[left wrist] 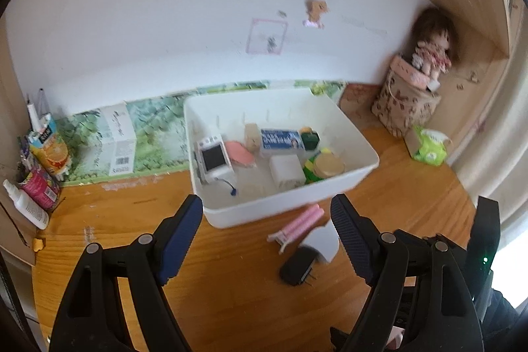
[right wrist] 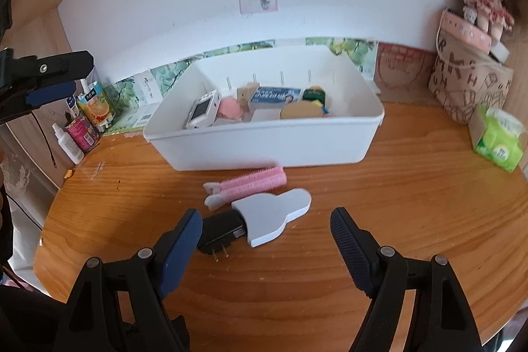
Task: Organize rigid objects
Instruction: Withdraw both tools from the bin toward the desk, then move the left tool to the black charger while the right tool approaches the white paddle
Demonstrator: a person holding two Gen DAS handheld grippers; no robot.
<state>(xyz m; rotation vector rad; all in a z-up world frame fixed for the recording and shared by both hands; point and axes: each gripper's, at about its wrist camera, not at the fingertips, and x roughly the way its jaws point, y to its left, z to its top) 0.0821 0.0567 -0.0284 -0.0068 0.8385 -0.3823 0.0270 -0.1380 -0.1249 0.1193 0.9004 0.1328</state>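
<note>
Our right gripper hangs wide open and empty over the desk, and the grey paddle lies just ahead between its fingers, long axis running up to the right toward the bin, its near end over the black plug. The pink rollers lie beyond, just before the bin's front wall. Our left gripper, also open and empty, sits higher by the bin's near rim, so the right looks nearer; no label reads clearly through the blur.
</note>
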